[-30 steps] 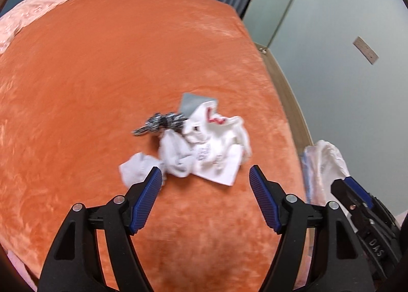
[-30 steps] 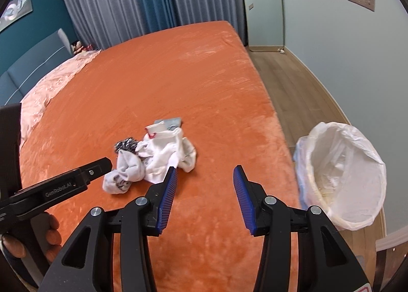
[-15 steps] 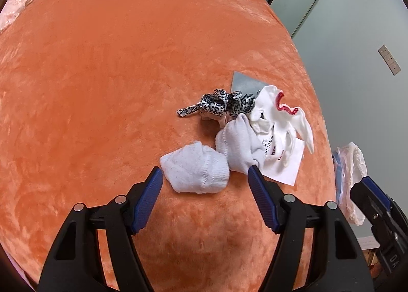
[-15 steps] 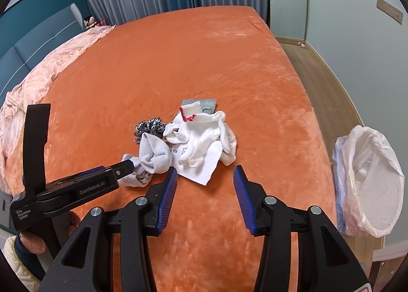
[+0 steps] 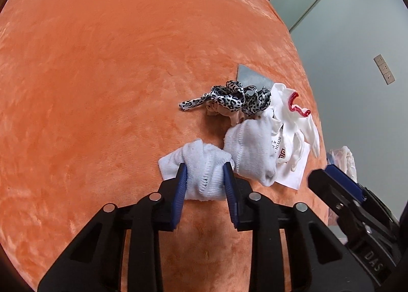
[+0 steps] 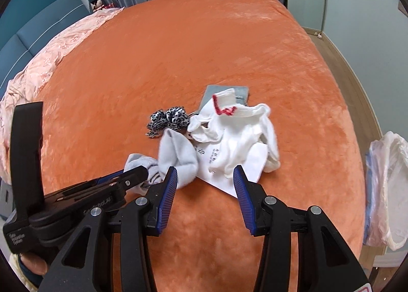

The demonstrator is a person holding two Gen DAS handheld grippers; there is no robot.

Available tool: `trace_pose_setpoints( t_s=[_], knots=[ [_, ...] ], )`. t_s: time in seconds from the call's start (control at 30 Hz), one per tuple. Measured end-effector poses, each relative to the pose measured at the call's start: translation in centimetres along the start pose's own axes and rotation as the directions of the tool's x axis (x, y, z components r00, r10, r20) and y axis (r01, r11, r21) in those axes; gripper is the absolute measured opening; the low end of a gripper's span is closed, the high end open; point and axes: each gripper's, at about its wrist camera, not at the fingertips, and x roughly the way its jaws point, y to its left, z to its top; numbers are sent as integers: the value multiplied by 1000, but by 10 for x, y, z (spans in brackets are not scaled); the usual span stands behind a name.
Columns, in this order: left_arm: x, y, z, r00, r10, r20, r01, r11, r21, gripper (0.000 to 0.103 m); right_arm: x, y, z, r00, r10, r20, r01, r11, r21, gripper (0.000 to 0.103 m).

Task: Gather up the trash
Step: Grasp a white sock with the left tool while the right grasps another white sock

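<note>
Looking through the left wrist view, we see the left gripper (image 5: 204, 169), jaws just closing, pinching a white sock (image 5: 201, 167) at lower centre on the orange bedspread (image 5: 102, 75). Through the right wrist view, the right gripper (image 6: 205, 173) stands spread, empty, over white paper (image 6: 244, 164); a lined bin (image 6: 387, 190) sits at right edge

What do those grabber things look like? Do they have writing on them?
The left gripper and right gripper look alike: black plastic frames with triangular cut-outs, silver round bolts, and ribbed blue pads on the fingers. Small pale lettering is printed on their black bodies. No cables show.
</note>
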Motion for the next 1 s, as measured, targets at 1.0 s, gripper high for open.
trace_pose_setpoints(
  t_s=[1.0],
  knots=[
    [-3, 12, -3, 1000, -22, -5, 22, 999, -47, 24, 45, 8, -22, 993, 51, -107, -51, 999, 2, 23]
  ],
)
